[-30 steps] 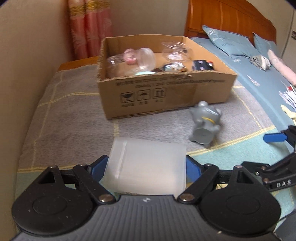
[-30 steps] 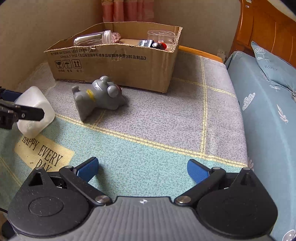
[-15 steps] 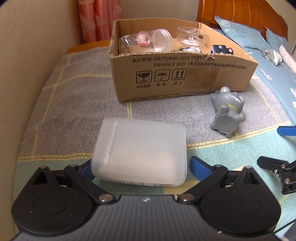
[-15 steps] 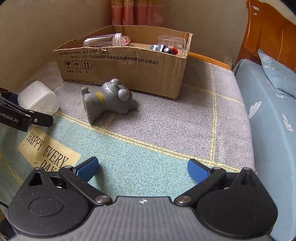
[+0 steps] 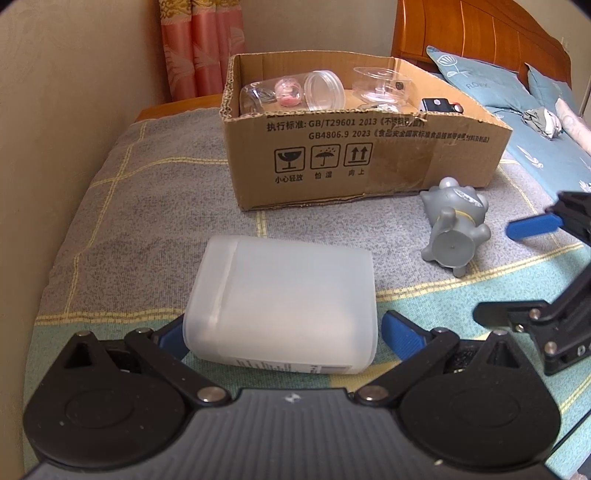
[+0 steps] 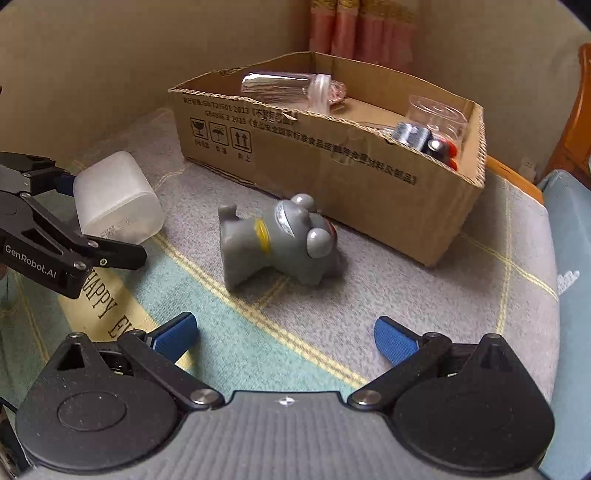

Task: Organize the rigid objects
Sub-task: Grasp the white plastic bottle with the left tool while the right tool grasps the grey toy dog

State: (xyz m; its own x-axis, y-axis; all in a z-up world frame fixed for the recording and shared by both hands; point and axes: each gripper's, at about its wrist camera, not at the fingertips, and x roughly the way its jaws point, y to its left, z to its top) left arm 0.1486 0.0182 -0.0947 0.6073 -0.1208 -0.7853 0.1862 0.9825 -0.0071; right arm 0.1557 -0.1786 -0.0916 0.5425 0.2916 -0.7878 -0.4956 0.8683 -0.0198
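Note:
A frosted white plastic box (image 5: 284,299) lies between the fingers of my left gripper (image 5: 282,332); a small gap shows at the right pad, so the jaws stand open around it. It also shows in the right wrist view (image 6: 114,199). A grey toy animal (image 5: 452,225) lies on its side on the blanket, in front of a cardboard box (image 5: 369,162). In the right wrist view the toy (image 6: 280,240) lies ahead of my right gripper (image 6: 284,336), which is open and empty. The cardboard box (image 6: 332,173) holds clear jars and small items.
A beige wall runs along the left side. A wooden headboard (image 5: 480,33) and blue pillows (image 5: 472,81) are at the back right. Pink curtains (image 5: 199,48) hang behind the box. The blanket (image 5: 147,206) ends at the wall and bed edge.
The left gripper has opened slightly around the white box, which now rests lower on the blanket. The right gripper has moved forward, closer to the grey toy and the cardboard box.

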